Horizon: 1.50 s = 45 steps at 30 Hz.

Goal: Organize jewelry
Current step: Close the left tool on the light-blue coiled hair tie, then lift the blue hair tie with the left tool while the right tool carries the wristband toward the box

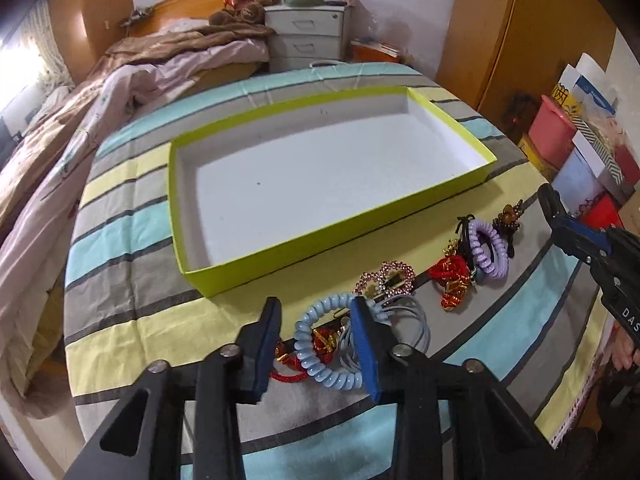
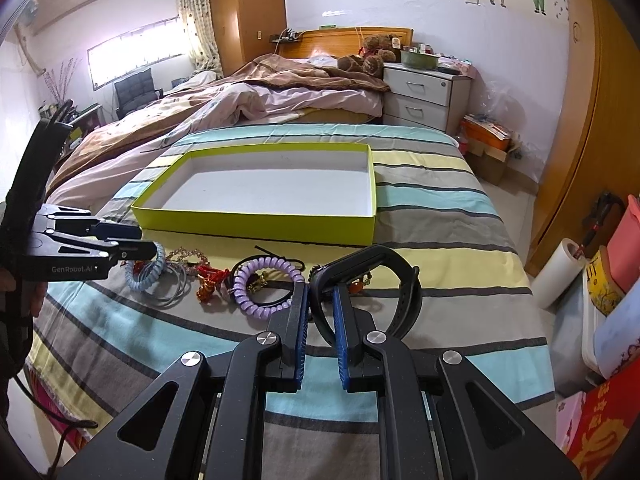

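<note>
A shallow lime-green box [image 1: 320,256] with a white inside lies empty on the striped sheet. Jewelry sits in a row in front of it: a light blue coil tie [image 1: 320,336], silver bangles [image 1: 416,328], a pink rhinestone clip [image 1: 386,278], a red knot charm [image 1: 450,276] and a purple coil tie [image 1: 486,248]. My left gripper [image 1: 316,306] straddles the blue coil; its left pad stands clear of it, so the jaws are open. My right gripper [image 2: 319,288] is shut on a black wristband [image 2: 404,280], held just above the sheet to the right of the purple coil [image 2: 264,286].
The striped sheet [image 2: 440,216] ends at the right above a floor crowded with boxes, a paper roll [image 2: 560,276] and a pink bin [image 1: 554,136]. A rumpled duvet [image 1: 80,152] lies to the left. A white nightstand [image 2: 424,96] stands beyond the box.
</note>
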{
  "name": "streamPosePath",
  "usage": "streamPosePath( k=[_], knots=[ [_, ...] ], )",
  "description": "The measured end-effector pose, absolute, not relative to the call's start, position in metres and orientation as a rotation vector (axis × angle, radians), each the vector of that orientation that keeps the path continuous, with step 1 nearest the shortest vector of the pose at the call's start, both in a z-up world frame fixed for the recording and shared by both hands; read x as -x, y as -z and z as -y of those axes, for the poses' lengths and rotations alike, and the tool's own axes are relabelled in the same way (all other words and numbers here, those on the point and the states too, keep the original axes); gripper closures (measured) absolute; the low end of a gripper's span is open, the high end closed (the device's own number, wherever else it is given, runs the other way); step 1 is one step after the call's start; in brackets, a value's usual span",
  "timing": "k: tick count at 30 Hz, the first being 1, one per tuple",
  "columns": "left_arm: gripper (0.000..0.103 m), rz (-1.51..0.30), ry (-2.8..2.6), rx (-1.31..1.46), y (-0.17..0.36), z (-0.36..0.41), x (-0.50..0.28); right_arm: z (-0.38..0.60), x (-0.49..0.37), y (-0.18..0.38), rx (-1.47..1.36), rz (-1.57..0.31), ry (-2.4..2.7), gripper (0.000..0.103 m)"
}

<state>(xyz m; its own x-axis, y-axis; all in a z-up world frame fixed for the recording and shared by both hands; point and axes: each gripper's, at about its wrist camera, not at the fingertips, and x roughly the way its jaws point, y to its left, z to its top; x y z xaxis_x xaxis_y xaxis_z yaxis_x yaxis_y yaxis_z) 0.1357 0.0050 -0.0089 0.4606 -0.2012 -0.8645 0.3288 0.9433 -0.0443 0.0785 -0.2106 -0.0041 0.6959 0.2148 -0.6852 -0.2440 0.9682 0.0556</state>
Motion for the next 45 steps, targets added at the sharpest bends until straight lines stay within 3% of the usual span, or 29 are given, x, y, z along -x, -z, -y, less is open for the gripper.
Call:
streamPosePath(
  k=[15,17,45],
  knots=[
    [0.075,-1.128,0.37,-0.168,0.026,-0.005,-0.144,0.214,-0.084,0.005,0.027,-0.77,-0.245,0.09],
    [0.083,-1.12,0.363,-0.166,0.025,-0.006,-0.143,0.214,-0.083,0.005,0.027,-0.77,-0.244,0.09],
    [0.084,-0.909,0.341,0.095,-0.037,-0.037,-0.105,0.222,-0.07,-0.019,0.004,-0.697,-0.239,0.09]
  ],
)
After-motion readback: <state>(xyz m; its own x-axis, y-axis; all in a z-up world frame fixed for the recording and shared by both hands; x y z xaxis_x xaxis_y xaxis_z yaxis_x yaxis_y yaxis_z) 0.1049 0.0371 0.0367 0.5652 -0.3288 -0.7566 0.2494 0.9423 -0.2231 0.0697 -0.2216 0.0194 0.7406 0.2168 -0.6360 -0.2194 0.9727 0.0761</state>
